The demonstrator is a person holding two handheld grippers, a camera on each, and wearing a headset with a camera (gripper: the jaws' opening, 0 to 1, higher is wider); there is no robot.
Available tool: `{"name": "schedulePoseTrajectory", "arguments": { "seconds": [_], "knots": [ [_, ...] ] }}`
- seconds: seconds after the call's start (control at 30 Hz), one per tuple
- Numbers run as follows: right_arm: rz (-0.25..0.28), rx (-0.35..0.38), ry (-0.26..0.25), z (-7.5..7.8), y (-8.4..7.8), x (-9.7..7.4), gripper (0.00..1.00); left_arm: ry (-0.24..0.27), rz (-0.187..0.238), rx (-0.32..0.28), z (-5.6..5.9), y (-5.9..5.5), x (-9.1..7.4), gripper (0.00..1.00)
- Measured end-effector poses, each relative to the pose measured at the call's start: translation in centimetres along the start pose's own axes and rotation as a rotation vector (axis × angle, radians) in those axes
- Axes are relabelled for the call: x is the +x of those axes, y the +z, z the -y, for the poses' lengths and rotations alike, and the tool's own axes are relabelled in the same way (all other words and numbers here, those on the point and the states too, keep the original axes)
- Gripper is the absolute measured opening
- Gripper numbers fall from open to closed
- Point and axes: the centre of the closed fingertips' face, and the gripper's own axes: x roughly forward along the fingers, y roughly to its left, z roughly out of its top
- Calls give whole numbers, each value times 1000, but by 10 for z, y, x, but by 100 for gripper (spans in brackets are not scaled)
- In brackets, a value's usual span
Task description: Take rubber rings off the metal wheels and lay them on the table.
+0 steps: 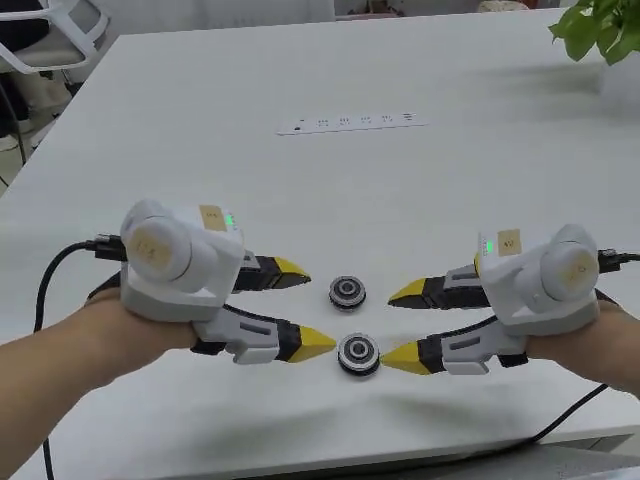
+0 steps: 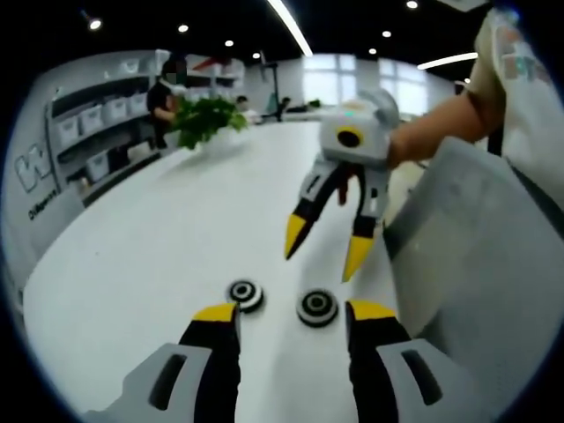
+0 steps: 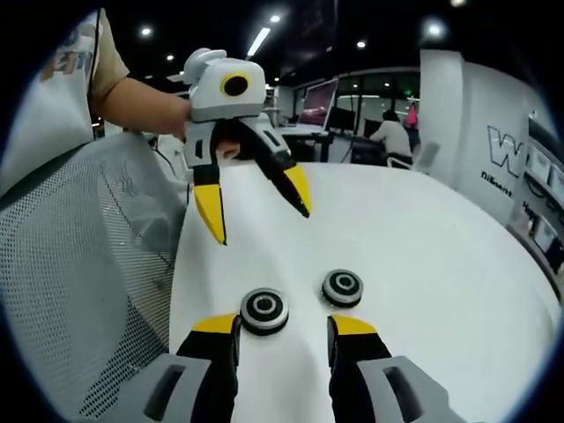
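Wheels [image 1: 347,292] between left claw [image 1: 318,308], right claw [image 1: 388,326]

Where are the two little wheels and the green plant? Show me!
Nearer wheel [image 1: 358,353]: head view, on its shiny middle.
Farther wheel [image 1: 347,291]: head view, on its middle.
Plant [image 1: 600,25]: head view, top right corner, on its leaves.

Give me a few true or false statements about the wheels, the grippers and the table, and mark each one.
1. Two wheels lie on the table. True.
2. The left gripper is shut on a wheel. False: it is open, clamping nothing.
3. The right gripper is open. True.
4. A rubber ring lies loose beside the wheels. False: both wheels wear their black rings.
5. A plant stands at the table's far edge. True.
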Motion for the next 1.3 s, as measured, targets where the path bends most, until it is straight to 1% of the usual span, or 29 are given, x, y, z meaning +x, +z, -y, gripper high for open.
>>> {"name": "schedulePoseTrajectory", "arguments": {
  "seconds": [0.1, 0.27, 0.33, 0.4, 0.47, 0.57, 0.67, 0.73, 0.83, 1.0, 1.2, 1.3],
  "knots": [
    [-3, 11, 14, -2, -3, 4, 34, -17, -14, -2, 3, -4, 6, 47],
    [-26, 9, 40, -9, -8, 11, 31, -35, -26, -3, 6, -11, 14, 46],
    [-31, 4, 41, -10, -10, 12, 30, -42, -33, -8, 7, -14, 17, 45],
    [-33, 8, 51, -12, -11, 14, 28, -50, -37, -19, 9, -17, 20, 43],
    [-37, 4, 57, -13, -12, 15, 25, -58, -42, -15, 11, -18, 23, 42],
    [-44, 9, 61, -13, -15, 16, 25, -65, -48, -6, 13, -19, 27, 41],
    [-51, 12, 71, -15, -17, 17, 21, -79, -36, -25, 15, -17, 31, 37],
    [-54, 25, 84, -18, -19, 18, 18, -84, -34, -25, 17, -16, 33, 35],
    [-44, 41, 84, -17, -18, 18, 18, -91, -41, -21, 19, -17, 37, 33],
    [-38, 64, 90, -19, -18, 17, 16, -93, -46, -22, 19, -18, 41, 30],
    [-35, 71, 87, -19, -18, 17, 16, -99, -60, -15, 21, -23, 46, 24],
    [-34, 74, 85, -18, -18, 18, 17, -101, -58, -16, 22, -22, 47, 22]
  ]
}}
